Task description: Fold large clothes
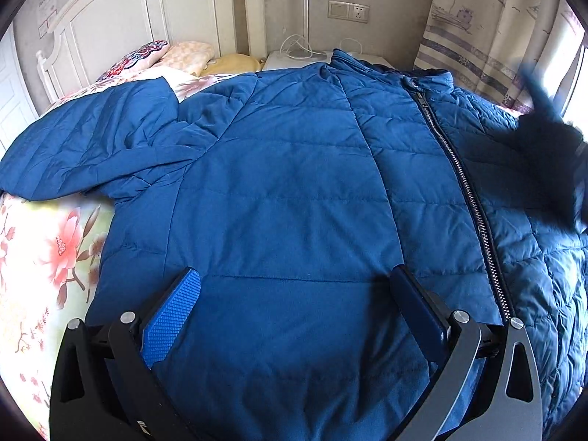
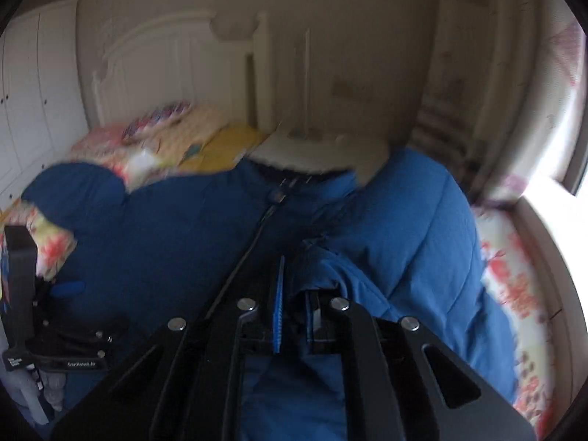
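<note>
Left wrist view
Jacket (image 1: 279,191): a blue quilted jacket is seen spread front-up across a floral bedspread (image 1: 40,257), collar far, hem near, zipper (image 1: 463,183) closed and running down right of centre.
Left sleeve (image 1: 84,147): it is laid out flat to the far left, not folded in.
Left gripper (image 1: 294,297): it is held wide open low over the near hem; no cloth is caught between its fingers (image 1: 172,316), and contact with the fabric cannot be told.
Right edge: a dark, blurred shape (image 1: 547,147) is seen over the jacket's right side; it is taken to be the other tool, though blur hides detail.
Background: a white headboard (image 1: 147,18), pillows (image 1: 183,55) and a wall socket (image 1: 358,13) are shown far off.

Right wrist view
Right gripper (image 2: 294,316): its jaws are drawn narrow around a bunch of blue fabric, so the jacket's right side is judged to be held.
Right sleeve (image 2: 411,228): it is seen raised in a hump, near and right of the zipper (image 2: 242,253); the picture is motion-blurred.
Left tool (image 2: 55,316): its black body is visible at the near left, above the jacket.

Progress
Done: the jacket is judged laid out and zipped, with the right-side fold apparently under way.
Left: the right side is not yet laid flat; the left sleeve and the hem-to-collar fold are judged untouched.
</note>
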`<state>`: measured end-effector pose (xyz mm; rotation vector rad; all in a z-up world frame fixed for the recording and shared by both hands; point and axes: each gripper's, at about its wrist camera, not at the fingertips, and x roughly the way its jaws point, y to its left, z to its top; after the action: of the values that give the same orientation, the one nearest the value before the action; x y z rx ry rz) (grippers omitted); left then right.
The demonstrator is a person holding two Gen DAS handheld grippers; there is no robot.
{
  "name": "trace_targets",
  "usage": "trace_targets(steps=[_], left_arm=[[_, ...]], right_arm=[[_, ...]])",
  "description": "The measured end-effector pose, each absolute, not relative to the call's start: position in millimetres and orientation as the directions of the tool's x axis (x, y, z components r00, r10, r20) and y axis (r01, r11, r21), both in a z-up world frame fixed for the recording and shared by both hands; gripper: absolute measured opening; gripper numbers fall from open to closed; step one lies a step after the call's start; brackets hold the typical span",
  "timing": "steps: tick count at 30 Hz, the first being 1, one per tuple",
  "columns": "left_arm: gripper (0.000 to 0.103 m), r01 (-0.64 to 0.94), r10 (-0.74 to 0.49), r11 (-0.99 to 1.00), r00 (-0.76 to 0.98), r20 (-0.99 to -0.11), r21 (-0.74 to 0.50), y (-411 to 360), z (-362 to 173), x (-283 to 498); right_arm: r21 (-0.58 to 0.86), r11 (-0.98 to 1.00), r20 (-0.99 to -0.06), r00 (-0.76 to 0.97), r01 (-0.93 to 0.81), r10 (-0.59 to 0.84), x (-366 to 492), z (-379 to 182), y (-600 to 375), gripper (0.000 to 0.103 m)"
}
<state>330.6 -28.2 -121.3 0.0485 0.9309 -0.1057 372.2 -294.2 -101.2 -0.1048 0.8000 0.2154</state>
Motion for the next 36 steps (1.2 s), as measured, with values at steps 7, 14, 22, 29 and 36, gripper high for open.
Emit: trace_targets(steps=[7, 14, 22, 29, 36], left_arm=[[0.099, 0.113, -0.078, 0.994, 0.594, -0.801, -0.013, -28, -120, 330], [0.099, 0.092, -0.16, 0.987, 0.689, -0.707, -0.134, -8, -102, 314], [0.099, 0.118, -0.176, 0.984, 0.631, -0.756, -0.13, -15, -112, 325], [0.099, 0.121, -0.173, 0.985, 0.62, -0.766, -0.125, -17, -115, 325], [0.099, 0.121, -0.183, 0.983, 0.62, -0.763, -0.137, -15, -116, 326]], right_arm=[[0.215, 0.952, -0.752, 0.584, -0.219, 0.304, 350, -109, -318, 0.056], [0.395, 0.912, -0.588, 0.794, 0.114, 0.156, 292, -79, -448, 0.057], [0.575, 0.765, -0.63, 0.753, 0.29, 0.187, 339, -114, -522, 0.063], [0.337, 0.938, -0.424, 0.903, 0.084, 0.071, 342, -45, -425, 0.012], [0.105, 0.955, -0.475, 0.83, -0.278, 0.294, 378, -29, -260, 0.012]])
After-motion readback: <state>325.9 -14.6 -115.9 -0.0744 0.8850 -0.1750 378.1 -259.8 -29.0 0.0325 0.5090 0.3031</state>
